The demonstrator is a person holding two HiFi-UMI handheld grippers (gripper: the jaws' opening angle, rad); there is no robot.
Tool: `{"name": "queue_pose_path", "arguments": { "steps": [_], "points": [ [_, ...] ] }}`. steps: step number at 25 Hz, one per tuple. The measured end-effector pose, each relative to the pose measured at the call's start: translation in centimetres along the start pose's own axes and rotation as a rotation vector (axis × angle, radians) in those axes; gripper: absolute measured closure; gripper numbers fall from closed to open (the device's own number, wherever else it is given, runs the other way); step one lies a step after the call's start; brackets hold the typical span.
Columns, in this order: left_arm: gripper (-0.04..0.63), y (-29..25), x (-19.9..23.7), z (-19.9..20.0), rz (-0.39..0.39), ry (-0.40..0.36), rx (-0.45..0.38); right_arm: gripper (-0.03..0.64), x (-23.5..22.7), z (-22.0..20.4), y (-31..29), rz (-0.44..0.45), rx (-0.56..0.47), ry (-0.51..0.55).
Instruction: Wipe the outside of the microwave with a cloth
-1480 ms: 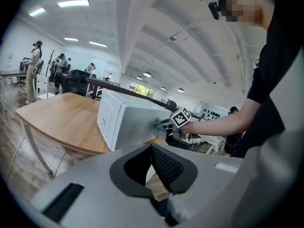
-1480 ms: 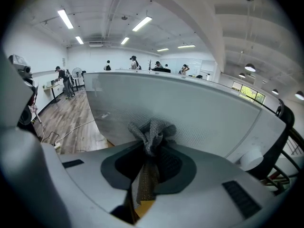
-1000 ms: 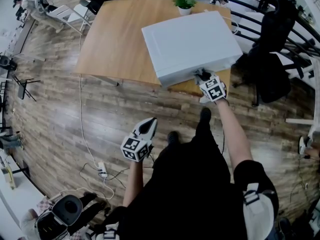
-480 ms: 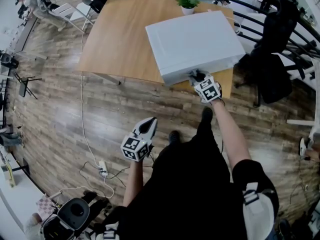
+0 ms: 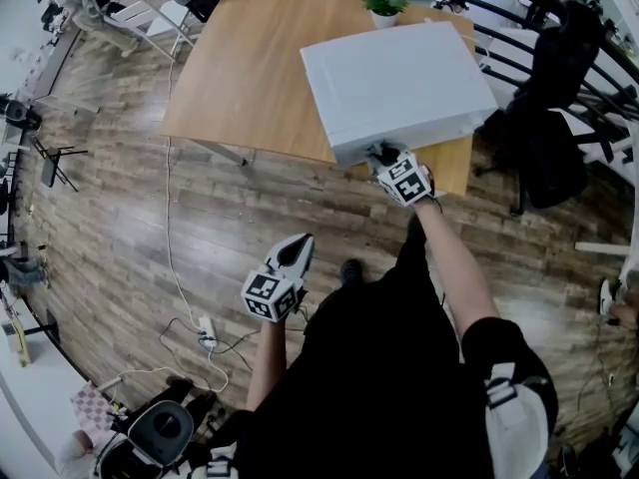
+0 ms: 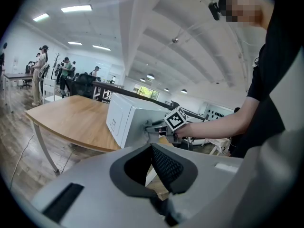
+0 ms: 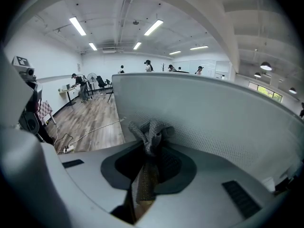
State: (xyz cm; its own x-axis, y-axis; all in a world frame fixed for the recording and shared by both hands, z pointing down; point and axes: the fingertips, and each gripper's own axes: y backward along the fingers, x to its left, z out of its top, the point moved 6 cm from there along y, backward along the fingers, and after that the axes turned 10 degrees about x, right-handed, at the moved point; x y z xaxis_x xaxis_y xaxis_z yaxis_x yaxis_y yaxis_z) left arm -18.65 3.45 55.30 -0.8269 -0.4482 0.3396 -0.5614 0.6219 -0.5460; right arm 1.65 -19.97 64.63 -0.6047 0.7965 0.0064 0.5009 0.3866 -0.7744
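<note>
Table: upper middle of the head view, carrying the microwave on its right part.
Microwave: white box, upper right of the head view. Its near face is the one I am working.
Right gripper: pressed to that near face. Over the last second it has slid left along it, toward the lower-left corner of the box. I read that as one wiping stroke nearly run out, so a return pass or a new face would come next.
Left gripper: lower left of centre, over the floor and well apart from the table, unmoved. Jaws together with nothing in them.
Cloth: grey, bunched, clamped in the right jaws at the centre of the right gripper view, its tuft against the speckled wall of the microwave.
</note>
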Motion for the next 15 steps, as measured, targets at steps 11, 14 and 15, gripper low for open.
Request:
{"name": "queue_pose_path", "arguments": {
  "steps": [11,14,15],
  "points": [
    [0.595,1.2,0.8,-0.6,0.028,0.016,-0.007,0.557,4.9,2.8,-2.3,0.089,-0.012,0.064],
    [0.594,1.6,0.9,-0.8,0.04,0.023,-0.011,0.557,5.6,3.1,-2.6,0.105,-0.011,0.074],
    [0.594,1.7,0.9,-0.8,0.044,0.025,-0.012,0.557,5.7,3.2,-2.6,0.109,-0.011,0.075]
  ]
}}
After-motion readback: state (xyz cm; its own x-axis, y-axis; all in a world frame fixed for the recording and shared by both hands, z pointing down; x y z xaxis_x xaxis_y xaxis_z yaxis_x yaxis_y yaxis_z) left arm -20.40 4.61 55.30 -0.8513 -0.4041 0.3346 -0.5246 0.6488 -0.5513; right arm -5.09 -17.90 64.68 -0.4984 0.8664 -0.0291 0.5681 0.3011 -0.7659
